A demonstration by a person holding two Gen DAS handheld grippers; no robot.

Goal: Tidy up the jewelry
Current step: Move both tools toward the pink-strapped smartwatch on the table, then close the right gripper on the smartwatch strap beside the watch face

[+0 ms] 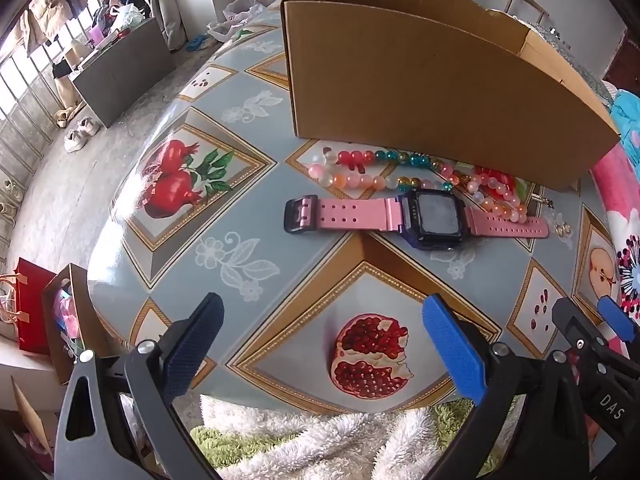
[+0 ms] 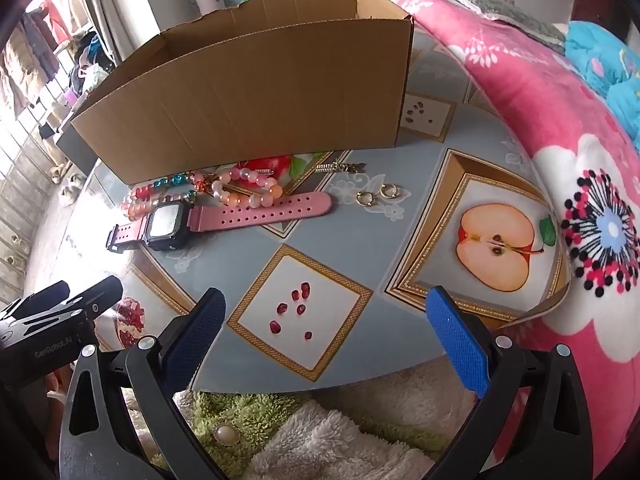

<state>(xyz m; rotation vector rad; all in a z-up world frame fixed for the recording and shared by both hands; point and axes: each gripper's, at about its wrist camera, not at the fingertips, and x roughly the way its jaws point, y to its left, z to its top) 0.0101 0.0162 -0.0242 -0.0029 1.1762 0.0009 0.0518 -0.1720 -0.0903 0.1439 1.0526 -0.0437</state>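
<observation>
Round table under a fruit-print vinyl cloth [image 1: 256,216], bed beside it. Near the far edge, left to right: pink-strap digital watch [image 1: 416,218], pastel bead bracelets [image 1: 400,172], two gold hoop earrings [image 2: 376,195], lined up before the open cardboard box [image 2: 256,92], likely their destination. Left gripper [image 1: 324,344] and right gripper [image 2: 326,328] hover tilted down at the near edge, jaws wide apart, empty.

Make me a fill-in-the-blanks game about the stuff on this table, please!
1. The watch has a strap coloured ____.
2. Behind the bead bracelets stands an open box made of ____.
3. Beside the strap's end lie ____ small gold rings.
4. Both the left gripper and the right gripper are wide ____, holding nothing.

Missing words: pink; cardboard; two; open
</observation>
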